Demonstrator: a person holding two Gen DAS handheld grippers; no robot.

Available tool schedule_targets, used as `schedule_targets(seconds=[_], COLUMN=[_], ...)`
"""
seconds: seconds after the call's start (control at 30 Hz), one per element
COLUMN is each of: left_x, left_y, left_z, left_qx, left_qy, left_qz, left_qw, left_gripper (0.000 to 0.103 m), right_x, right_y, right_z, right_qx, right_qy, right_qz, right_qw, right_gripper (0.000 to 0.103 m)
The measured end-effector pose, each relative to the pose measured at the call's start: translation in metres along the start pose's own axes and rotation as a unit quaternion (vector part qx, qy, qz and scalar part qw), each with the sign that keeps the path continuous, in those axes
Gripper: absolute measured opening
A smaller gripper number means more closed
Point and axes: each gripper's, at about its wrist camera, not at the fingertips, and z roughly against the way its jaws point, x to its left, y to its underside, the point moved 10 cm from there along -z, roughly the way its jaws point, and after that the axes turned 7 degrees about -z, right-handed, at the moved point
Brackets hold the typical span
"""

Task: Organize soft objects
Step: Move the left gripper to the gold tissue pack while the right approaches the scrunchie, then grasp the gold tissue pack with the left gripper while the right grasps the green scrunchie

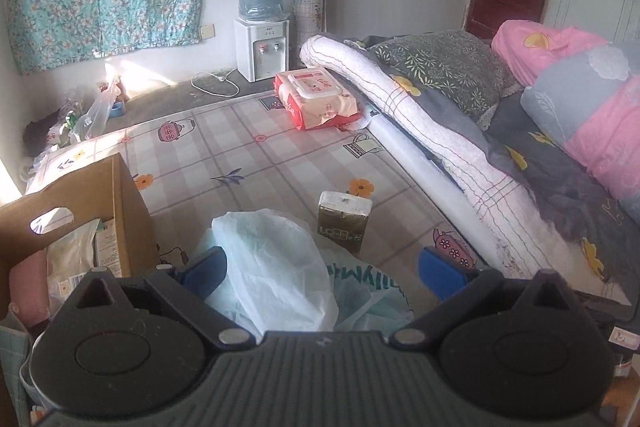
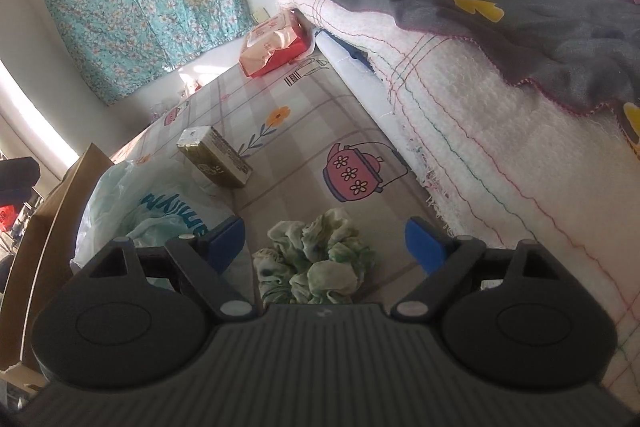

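We see the left gripper (image 1: 324, 269) spread wide over a pale plastic bag (image 1: 276, 267) beside the cardboard box (image 1: 120, 211). The right gripper (image 2: 325, 241) stands spread, nothing pinched, around a crumpled green cloth (image 2: 320, 259) on the patterned mat (image 2: 304, 131), near the bed (image 2: 500, 155).

Green-white cloth (image 2: 316, 259): crumpled in loose heap, lies on patterned mat (image 2: 304, 131), near bed edge.
Pale plastic bag (image 1: 276, 267): puffed up, crinkled, teal print on side, sits on mat just beside cardboard box (image 1: 120, 203).
Olive tissue pack (image 1: 344, 225): stands upright on mat behind bag (touching or not, cannot tell).
Red-pink wipes pack (image 1: 316, 99): lies flat at far end of mat, against bed.
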Motion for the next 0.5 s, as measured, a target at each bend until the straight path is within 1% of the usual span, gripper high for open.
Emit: schedule_targets(seconds=[0.17, 0.2, 0.27, 0.33, 0.43, 0.5], left_x=[-0.012, -0.014, -0.017, -0.021, -0.025, -0.028], left_y=[-0.019, -0.022, -0.028, -0.033, -0.036, -0.036], left_z=[-0.040, -0.050, -0.067, -0.086, -0.113, -0.132], left_qx=[0.028, 0.036, 0.048, 0.061, 0.083, 0.103], left_qy=[0.010, 0.011, 0.011, 0.013, 0.010, 0.012], left_qz=[-0.030, -0.036, -0.044, -0.058, -0.075, -0.080], left_qw=[0.9991, 0.9986, 0.9978, 0.9963, 0.9937, 0.9914], left_gripper=[0.102, 0.102, 0.102, 0.102, 0.102, 0.102], right_x=[0.010, 0.012, 0.014, 0.015, 0.014, 0.011], right_y=[0.016, 0.019, 0.023, 0.023, 0.022, 0.019], right_z=[-0.023, -0.026, -0.030, -0.032, -0.033, -0.032], right_qx=[0.030, 0.033, 0.031, 0.025, 0.018, 0.015], right_qy=[0.011, 0.013, 0.022, 0.030, 0.038, 0.041], right_qz=[0.061, 0.073, 0.092, 0.112, 0.124, 0.127], right_qw=[0.998, 0.997, 0.995, 0.993, 0.991, 0.991], right_gripper=[0.087, 0.086, 0.086, 0.082, 0.072, 0.059])
